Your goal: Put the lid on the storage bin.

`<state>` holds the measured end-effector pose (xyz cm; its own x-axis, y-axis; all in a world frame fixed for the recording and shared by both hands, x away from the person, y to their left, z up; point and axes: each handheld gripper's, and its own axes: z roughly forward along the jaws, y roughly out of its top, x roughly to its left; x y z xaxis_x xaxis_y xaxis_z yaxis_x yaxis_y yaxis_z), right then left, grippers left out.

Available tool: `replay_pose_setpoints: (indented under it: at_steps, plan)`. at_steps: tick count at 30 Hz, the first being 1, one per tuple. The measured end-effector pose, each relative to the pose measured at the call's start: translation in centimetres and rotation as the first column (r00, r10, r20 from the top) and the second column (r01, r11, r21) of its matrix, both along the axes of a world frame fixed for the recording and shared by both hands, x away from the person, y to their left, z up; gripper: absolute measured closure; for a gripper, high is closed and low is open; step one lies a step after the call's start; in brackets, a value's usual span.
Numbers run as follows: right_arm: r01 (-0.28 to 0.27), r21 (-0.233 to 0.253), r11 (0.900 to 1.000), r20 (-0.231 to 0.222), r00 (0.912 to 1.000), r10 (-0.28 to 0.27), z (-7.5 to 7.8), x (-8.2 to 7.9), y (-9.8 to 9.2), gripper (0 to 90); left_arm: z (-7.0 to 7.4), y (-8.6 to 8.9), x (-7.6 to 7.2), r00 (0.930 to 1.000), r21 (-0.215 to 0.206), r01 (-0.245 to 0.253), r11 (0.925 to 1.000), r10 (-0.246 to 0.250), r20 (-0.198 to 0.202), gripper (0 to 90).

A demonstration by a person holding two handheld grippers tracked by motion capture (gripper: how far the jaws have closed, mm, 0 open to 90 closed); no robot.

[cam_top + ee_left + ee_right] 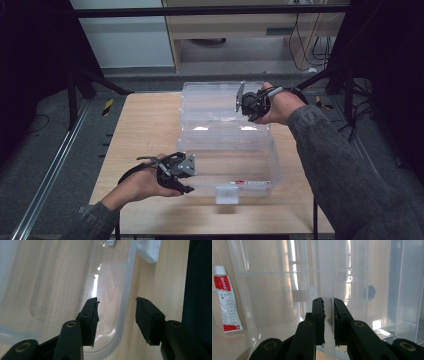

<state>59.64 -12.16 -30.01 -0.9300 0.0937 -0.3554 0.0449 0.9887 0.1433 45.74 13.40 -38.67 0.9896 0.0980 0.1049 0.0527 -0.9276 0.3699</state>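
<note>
Left gripper [186,176] at near-left corner of clear plastic box [227,150], jaws spread, straddling its rounded rim [123,315], not clamped. Box is transparent, sits mid-table [145,130], white latch [227,194] on near side, red-white tube [226,302] inside. Right gripper [328,312] pinches the raised clear lid [215,102] edge at the far side, jaws pressed onto the thin panel.

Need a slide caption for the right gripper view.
Right tongs pinch the clear box's wall; a red-and-white tube lies behind the plastic.
</note>
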Motion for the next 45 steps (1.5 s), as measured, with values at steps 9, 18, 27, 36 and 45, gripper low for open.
replay_pose_setpoints:
  at_steps: [9, 18, 27, 36, 45]
  plan:
    - [-0.002, 0.001, 1.0, 0.005, 1.0, 0.002, 0.0, 0.0, -0.1, 80.6, -0.9, -0.9, 0.5, 0.9993, 0.051, 0.017, 0.9986, -0.015, -0.034, 66.4]
    - [0.0, 0.003, 1.0, 0.01, 1.0, 0.0, -0.1, -0.1, -0.2, 80.0, -1.6, -1.4, 0.8, 0.9979, 0.07, 0.036, 0.9969, -0.032, -0.057, 76.2]
    - [-0.002, 0.005, 1.0, 0.011, 0.9999, 0.002, -0.1, 0.0, -0.1, 80.1, -1.7, -1.3, 0.6, 0.9982, 0.054, 0.025, 0.9982, -0.022, -0.055, 82.6]
    - [-0.008, 0.006, 1.0, 0.009, 0.9999, 0.008, 0.0, -0.2, 0.1, 82.2, -1.8, -1.3, 0.1, 1.0, 0.046, 0.004, 0.9989, -0.003, -0.007, 82.9]
    - [-0.001, 0.014, 1.0, 0.018, 0.9998, 0.001, -0.1, 0.3, 0.0, 82.1, -1.8, -1.5, 0.6, 0.9997, 0.033, -0.018, 0.9993, 0.018, -0.015, 82.7]
